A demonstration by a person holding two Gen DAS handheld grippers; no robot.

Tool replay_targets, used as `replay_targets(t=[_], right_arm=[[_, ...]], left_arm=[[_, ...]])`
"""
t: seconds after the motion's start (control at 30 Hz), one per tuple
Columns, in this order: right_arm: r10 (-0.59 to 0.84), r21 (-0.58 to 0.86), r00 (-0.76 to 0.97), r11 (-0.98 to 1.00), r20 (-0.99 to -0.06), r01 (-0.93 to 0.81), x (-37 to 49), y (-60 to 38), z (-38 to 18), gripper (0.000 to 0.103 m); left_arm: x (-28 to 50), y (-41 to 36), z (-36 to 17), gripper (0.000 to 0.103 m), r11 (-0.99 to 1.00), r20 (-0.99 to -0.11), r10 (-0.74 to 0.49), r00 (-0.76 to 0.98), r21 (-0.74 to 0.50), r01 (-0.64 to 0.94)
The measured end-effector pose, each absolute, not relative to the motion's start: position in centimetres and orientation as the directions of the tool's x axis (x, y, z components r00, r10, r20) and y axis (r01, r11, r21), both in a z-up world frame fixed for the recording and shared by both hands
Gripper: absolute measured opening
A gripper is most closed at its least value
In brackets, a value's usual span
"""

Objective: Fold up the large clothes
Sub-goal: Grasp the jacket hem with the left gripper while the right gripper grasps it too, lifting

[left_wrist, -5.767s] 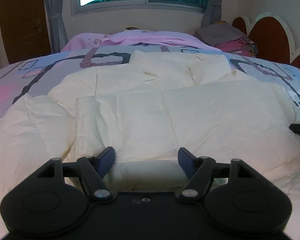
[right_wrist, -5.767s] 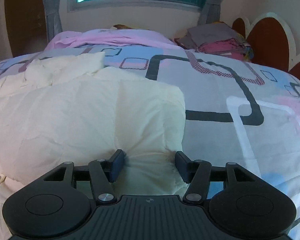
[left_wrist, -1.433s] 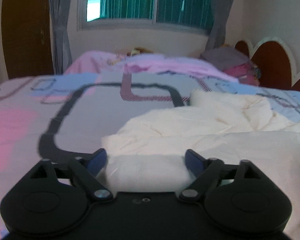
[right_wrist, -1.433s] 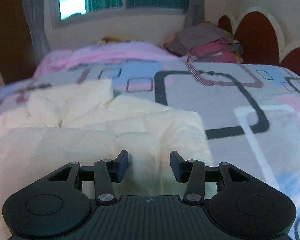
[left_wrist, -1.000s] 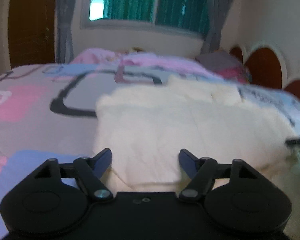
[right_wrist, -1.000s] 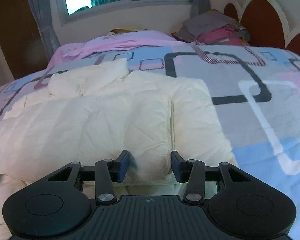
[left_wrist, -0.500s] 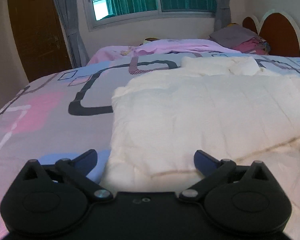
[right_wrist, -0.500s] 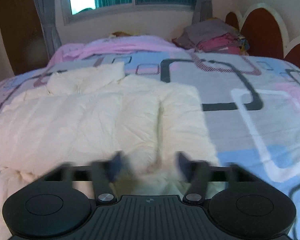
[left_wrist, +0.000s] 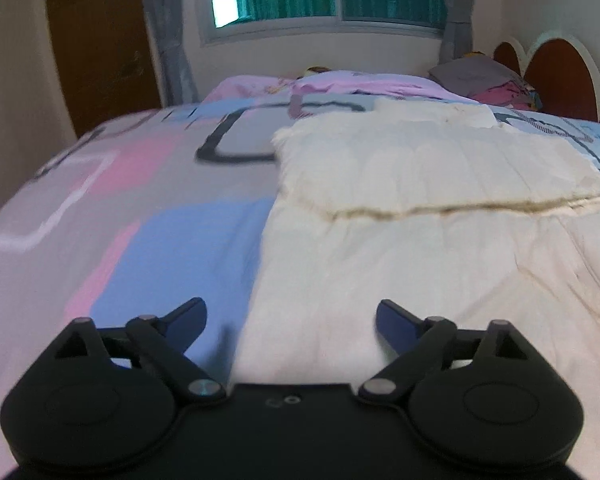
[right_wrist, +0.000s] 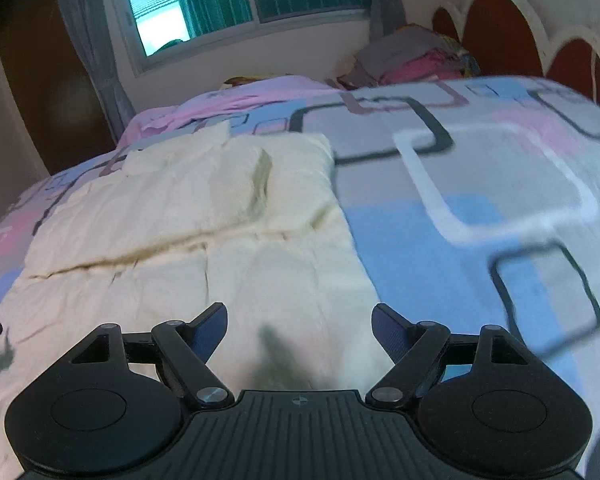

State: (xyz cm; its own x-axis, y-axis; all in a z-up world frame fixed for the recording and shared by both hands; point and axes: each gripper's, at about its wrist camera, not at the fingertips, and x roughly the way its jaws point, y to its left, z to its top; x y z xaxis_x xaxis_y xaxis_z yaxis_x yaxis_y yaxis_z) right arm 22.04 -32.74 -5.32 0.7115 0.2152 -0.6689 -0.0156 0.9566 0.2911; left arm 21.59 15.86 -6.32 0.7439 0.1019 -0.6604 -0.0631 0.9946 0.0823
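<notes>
A large cream padded garment [left_wrist: 420, 168] lies on the bed, its far part folded over the near part along a crosswise edge. In the left wrist view my left gripper [left_wrist: 290, 314] hovers over the garment's near left edge. Its jaws are wide and closing. The cloth lies below them and the pads do not press it. In the right wrist view the same garment [right_wrist: 204, 208] spreads to the left. My right gripper [right_wrist: 299, 316] stands open above the near right edge, holding nothing.
The patterned bedspread [left_wrist: 148, 208] in grey, pink and blue lies bare on both sides of the garment. A pink blanket [right_wrist: 252, 92] is bunched at the far end. A pile of folded clothes [right_wrist: 416, 56] sits by the scalloped headboard [right_wrist: 500, 36].
Both grippers have let go of the garment's folded layer, opened wider and drawn back toward its near edge. The folded layer now lies flat farther away.
</notes>
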Motion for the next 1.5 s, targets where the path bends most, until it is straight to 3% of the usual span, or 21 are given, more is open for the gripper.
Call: replay_targets(t=[0.2, 0.33, 0.47, 0.6, 0.9, 0.93, 0.97, 1.03, 1.07, 1.1, 1.2, 1.5], right_arm=[[0.260, 0.397, 0.692, 0.917, -0.673, 0.041, 16.0, -35.9, -6.4, 0.079], [0.310, 0.481, 0.662, 0.872, -0.682, 0.088, 13.4, -37.3, -8.0, 0.067], [0.359, 0.549, 0.648, 0.828, -0.672, 0.110, 11.2, -38.2, -9.1, 0.067], [0.410, 0.591, 0.641, 0.802, -0.649, 0.086, 9.9, -38.0, -9.3, 0.067], [0.500, 0.724, 0.645, 0.679, -0.578, 0.122, 11.9, -38.9, -10.4, 0.067], [0.511, 0.725, 0.638, 0.680, -0.576, 0.109, 11.9, -38.7, -10.4, 0.053], [0.529, 0.728, 0.625, 0.679, -0.574, 0.094, 12.0, -38.5, -10.4, 0.036], [0.547, 0.731, 0.617, 0.679, -0.566, 0.067, 11.8, -38.4, -10.5, 0.029], [0.548, 0.731, 0.622, 0.680, -0.559, 0.058, 11.6, -38.5, -10.4, 0.023], [0.558, 0.744, 0.630, 0.667, -0.540, 0.047, 11.5, -38.8, -10.3, 0.020], [0.579, 0.773, 0.665, 0.635, -0.471, -0.005, 11.2, -39.4, -9.3, 0.013], [0.589, 0.809, 0.739, 0.579, -0.327, -0.104, 12.5, -40.5, -3.8, 0.011]], left_arm=[[15.5, 17.6, -6.8, 0.090, 0.996, -0.682, 0.083, 0.727, 0.026, -0.090], [12.8, 18.3, -6.9, 0.085, 0.993, -0.693, 0.010, 0.721, -0.075, -0.086], [11.0, 19.2, -7.4, 0.084, 0.977, -0.699, -0.066, 0.712, -0.190, -0.095], [10.0, 19.8, -8.0, 0.076, 0.943, -0.689, -0.158, 0.708, -0.318, -0.099], [11.3, 21.1, -9.3, 0.076, 0.846, -0.634, -0.348, 0.691, -0.530, -0.061], [11.2, 21.3, -9.4, 0.075, 0.828, -0.623, -0.360, 0.694, -0.556, -0.070], [11.1, 21.4, -9.4, 0.063, 0.816, -0.614, -0.375, 0.695, -0.575, -0.068], [10.9, 21.0, -9.6, 0.048, 0.825, -0.623, -0.374, 0.687, -0.562, -0.060], [10.8, 20.7, -9.6, 0.036, 0.848, -0.638, -0.347, 0.687, -0.527, -0.061], [10.7, 20.6, -9.5, 0.017, 0.861, -0.649, -0.329, 0.686, -0.504, -0.063], [10.7, 20.9, -9.0, 0.007, 0.873, -0.655, -0.289, 0.698, -0.480, -0.088], [10.4, 21.9, -3.7, 0.005, 0.791, -0.451, -0.275, 0.849, -0.608, -0.067]])
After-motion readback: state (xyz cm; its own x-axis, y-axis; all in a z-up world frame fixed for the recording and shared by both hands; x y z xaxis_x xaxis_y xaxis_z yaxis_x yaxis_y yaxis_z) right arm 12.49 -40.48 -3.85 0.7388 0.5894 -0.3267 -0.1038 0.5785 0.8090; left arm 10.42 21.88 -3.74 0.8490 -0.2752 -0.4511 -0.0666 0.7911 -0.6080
